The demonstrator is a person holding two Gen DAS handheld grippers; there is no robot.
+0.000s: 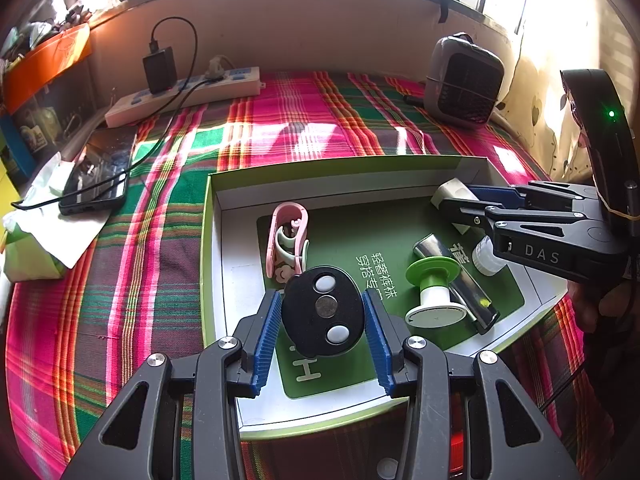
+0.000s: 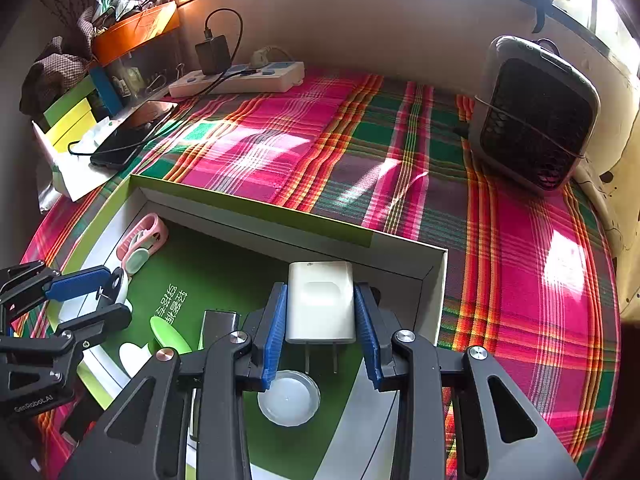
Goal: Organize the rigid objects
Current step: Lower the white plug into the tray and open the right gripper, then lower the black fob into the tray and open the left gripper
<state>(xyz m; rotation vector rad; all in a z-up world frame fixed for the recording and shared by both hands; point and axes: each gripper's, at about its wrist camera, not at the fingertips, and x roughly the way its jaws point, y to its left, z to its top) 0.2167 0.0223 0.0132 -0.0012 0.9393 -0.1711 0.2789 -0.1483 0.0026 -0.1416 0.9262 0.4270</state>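
Observation:
In the left wrist view my left gripper (image 1: 323, 318) is shut on a black oval key fob (image 1: 323, 312) with two white buttons, held over the green floor of an open box (image 1: 211, 240). My right gripper (image 2: 320, 320) is shut on a white charger plug (image 2: 320, 300), prongs toward the camera, above a round white lid (image 2: 289, 398) near the box's right corner. Each view shows the other gripper: the right gripper (image 1: 456, 199) with the charger plug (image 1: 452, 191), and the left gripper (image 2: 114, 294) with the key fob (image 2: 117, 280) edge-on.
Inside the box lie pink and green clips (image 1: 288, 240), a green-and-white spool (image 1: 434, 292), a shiny dark bar (image 1: 460, 280) and a small white bottle (image 1: 486, 258). On the plaid cloth (image 1: 280, 132) are a power strip (image 1: 184, 94), a phone (image 1: 102, 172) and a grey fan (image 1: 464, 80).

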